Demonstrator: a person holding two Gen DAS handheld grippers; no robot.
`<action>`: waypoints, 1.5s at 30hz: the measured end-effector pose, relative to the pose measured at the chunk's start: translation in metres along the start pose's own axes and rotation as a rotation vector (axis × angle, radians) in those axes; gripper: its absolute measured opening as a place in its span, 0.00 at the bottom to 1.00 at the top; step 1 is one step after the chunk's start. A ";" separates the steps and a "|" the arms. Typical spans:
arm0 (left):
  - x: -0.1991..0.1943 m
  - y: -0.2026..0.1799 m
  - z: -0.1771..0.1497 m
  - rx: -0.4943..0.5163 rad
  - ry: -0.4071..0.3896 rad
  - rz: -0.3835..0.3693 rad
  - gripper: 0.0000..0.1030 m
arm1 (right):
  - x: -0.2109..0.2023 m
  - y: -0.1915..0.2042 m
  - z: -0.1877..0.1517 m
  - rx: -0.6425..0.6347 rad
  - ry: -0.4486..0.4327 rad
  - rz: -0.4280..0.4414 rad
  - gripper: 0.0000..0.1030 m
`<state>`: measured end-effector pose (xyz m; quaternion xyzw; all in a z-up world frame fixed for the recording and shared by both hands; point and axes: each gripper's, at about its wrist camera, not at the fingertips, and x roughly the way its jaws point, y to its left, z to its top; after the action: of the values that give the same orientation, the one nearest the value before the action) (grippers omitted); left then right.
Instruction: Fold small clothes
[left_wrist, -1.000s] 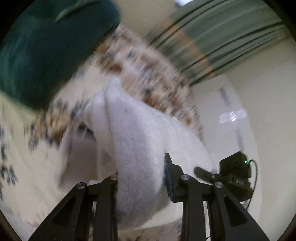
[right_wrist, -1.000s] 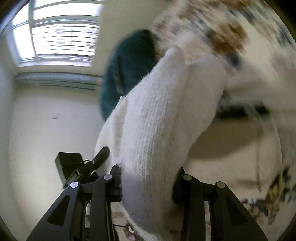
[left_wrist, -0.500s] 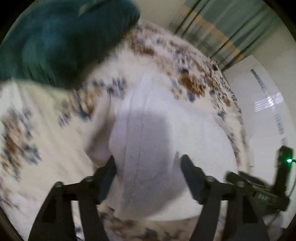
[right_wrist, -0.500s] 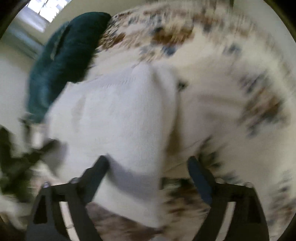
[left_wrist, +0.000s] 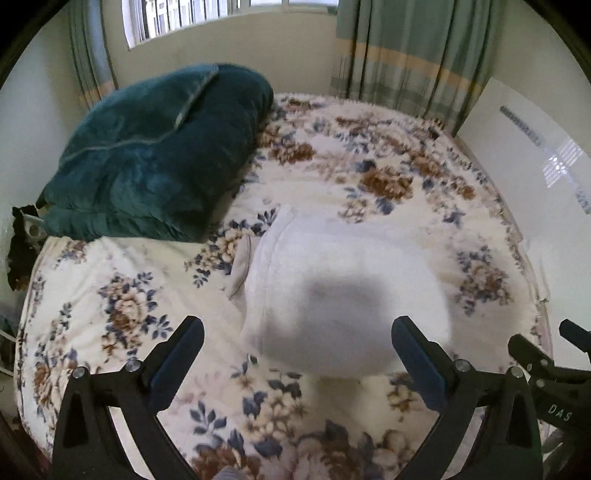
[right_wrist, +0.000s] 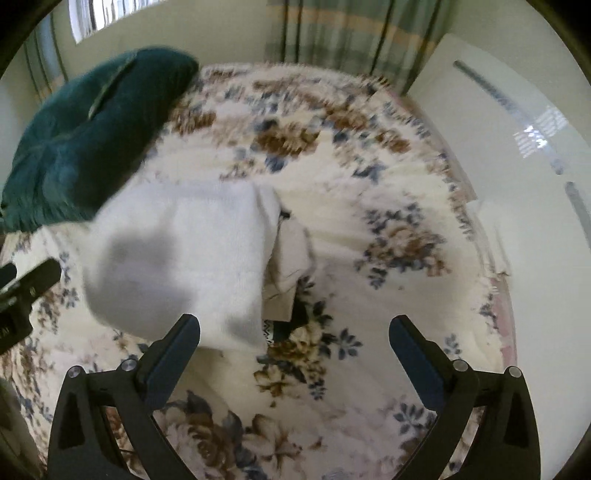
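Note:
A white knitted garment (left_wrist: 343, 291) lies folded on the floral bedspread (left_wrist: 122, 317), just beyond my left gripper (left_wrist: 297, 343), which is open and empty above it. In the right wrist view the same garment (right_wrist: 177, 262) lies to the left of my right gripper (right_wrist: 295, 336), which is open and empty. A beige piece of cloth (right_wrist: 290, 254) sticks out from under the garment's right edge, with something dark beneath it.
A folded dark green blanket (left_wrist: 155, 155) lies at the bed's far left. Green striped curtains (left_wrist: 406, 55) and a window are behind the bed. A white wall or cabinet (left_wrist: 535, 184) runs along the right side. The other gripper's body (left_wrist: 550, 373) shows at the lower right.
Both grippers let go of the white garment, opened wide and drew back. The garment dropped from hanging between them to lying folded on the bed.

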<state>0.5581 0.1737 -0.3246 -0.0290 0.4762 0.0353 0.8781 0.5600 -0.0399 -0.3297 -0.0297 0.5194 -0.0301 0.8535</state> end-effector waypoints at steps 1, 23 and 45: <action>-0.015 -0.004 -0.001 0.004 -0.012 0.011 1.00 | -0.022 -0.004 -0.003 0.008 -0.017 0.001 1.00; -0.312 -0.031 -0.066 0.005 -0.230 0.032 1.00 | -0.377 -0.061 -0.109 0.024 -0.352 0.037 1.00; -0.377 -0.028 -0.104 -0.031 -0.313 0.044 1.00 | -0.452 -0.072 -0.152 -0.006 -0.423 0.079 1.00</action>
<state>0.2688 0.1238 -0.0645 -0.0264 0.3334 0.0661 0.9401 0.2165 -0.0774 0.0063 -0.0175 0.3296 0.0118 0.9439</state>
